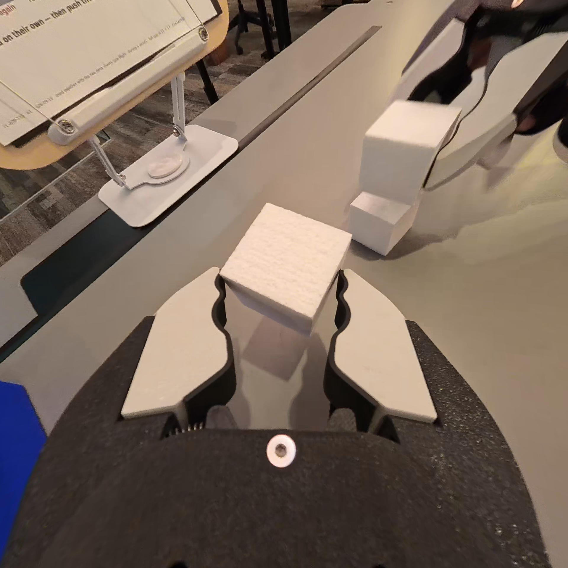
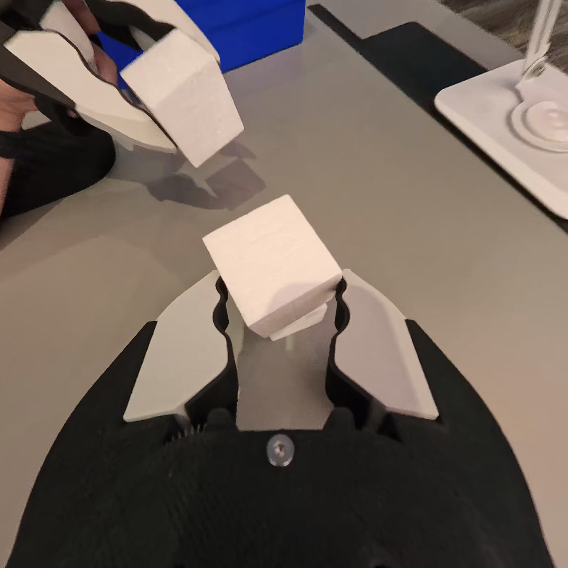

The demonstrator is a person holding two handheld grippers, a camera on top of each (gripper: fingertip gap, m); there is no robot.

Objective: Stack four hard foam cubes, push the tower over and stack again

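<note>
My left gripper (image 1: 281,274) is shut on a white foam cube (image 1: 285,258) and holds it tilted above the grey table (image 1: 445,353). It also shows in the right wrist view (image 2: 176,92), at the upper left with its cube (image 2: 190,120). My right gripper (image 2: 282,278) is shut on a second cube (image 2: 270,261), directly over a third cube (image 2: 302,324) that peeks out beneath. In the left wrist view the right gripper (image 1: 436,147) holds its cube (image 1: 402,147) over the third cube (image 1: 378,221) on the table. I cannot tell whether those two touch. No fourth cube is in view.
A white document stand (image 1: 166,175) holding a printed sheet sits at the table's far left edge, beside a black mat (image 1: 76,261). The stand's base also shows in the right wrist view (image 2: 479,123). A blue box (image 2: 255,33) stands behind the left gripper. A gloved hand (image 2: 46,163) holds that gripper.
</note>
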